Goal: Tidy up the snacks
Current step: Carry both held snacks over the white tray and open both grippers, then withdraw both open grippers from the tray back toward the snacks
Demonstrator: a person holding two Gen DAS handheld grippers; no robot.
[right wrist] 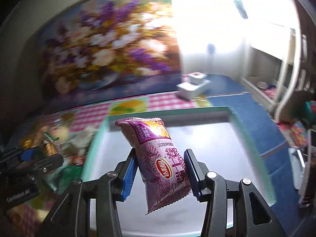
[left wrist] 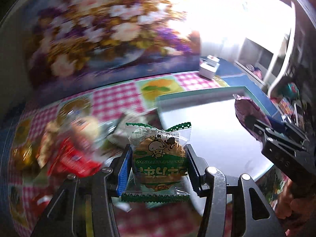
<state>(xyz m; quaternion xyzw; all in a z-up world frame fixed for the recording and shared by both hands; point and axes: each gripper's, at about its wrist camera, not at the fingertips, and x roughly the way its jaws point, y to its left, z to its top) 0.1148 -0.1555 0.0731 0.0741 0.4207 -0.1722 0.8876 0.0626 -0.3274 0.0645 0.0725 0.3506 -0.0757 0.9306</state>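
My left gripper (left wrist: pixel 158 160) is shut on a clear green-edged cookie packet (left wrist: pixel 159 158) with a cartoon cow, held upright in the air near the left edge of a white tray with a teal rim (left wrist: pixel 199 94). My right gripper (right wrist: pixel 161 169) is shut on a purple snack packet (right wrist: pixel 158 164), held tilted over the same tray (right wrist: pixel 227 111). In the left wrist view the right gripper (left wrist: pixel 254 127) and its purple packet (left wrist: pixel 244 108) appear at the right, above the tray. The left gripper (right wrist: pixel 39 158) shows at the left edge of the right wrist view.
A blurred heap of snacks (left wrist: pixel 65 148) lies left of the tray on a pink checked tablecloth (left wrist: pixel 112 98). A floral painting (left wrist: pixel 110 31) stands behind. A white box (left wrist: pixel 209 67) sits at the table's far end. More packets (left wrist: pixel 288 102) lie at the right.
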